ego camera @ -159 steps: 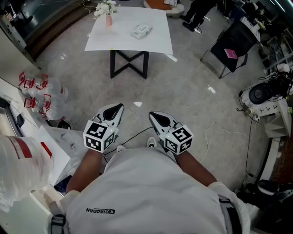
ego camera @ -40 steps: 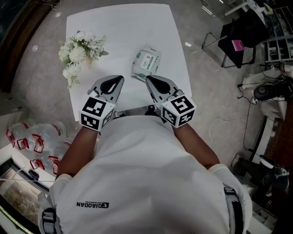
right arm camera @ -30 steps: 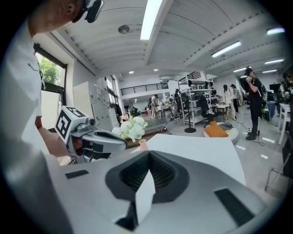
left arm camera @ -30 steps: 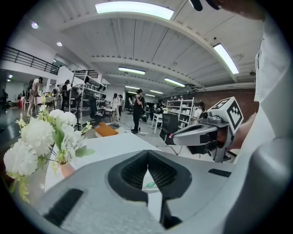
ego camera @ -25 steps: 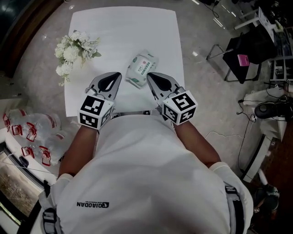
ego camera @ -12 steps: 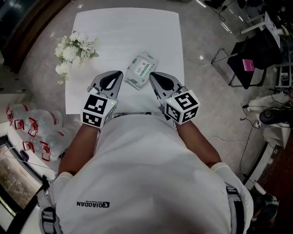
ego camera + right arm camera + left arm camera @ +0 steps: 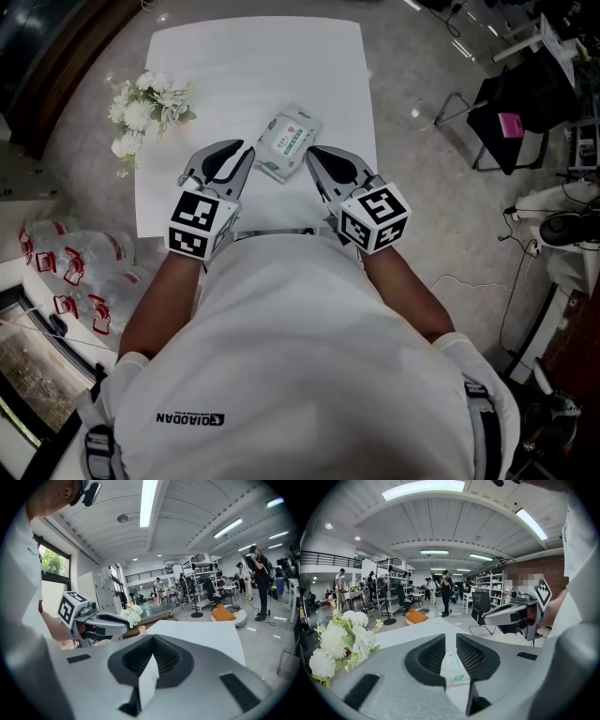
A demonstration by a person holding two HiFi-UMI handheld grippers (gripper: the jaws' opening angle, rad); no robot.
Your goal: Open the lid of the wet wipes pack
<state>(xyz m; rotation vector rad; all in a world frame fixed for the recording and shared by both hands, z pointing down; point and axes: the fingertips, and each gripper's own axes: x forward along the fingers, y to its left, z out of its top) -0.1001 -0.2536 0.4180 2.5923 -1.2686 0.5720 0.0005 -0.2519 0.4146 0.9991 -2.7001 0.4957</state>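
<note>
White flowers stand at the left edge of the white bench. Next to them the left gripper hangs over the near edge. Its jaws have just been opening and now stand narrowly apart with nothing pressed between them; the pack shows through the gap. The wet wipes pack lies flat just right of the bench's middle, nearer the near edge, between the two grippers. The right gripper sits just beside the pack's near right corner, its jaw tips together.

Glossy plastic film — wet wipes pack; matt white table.
</note>
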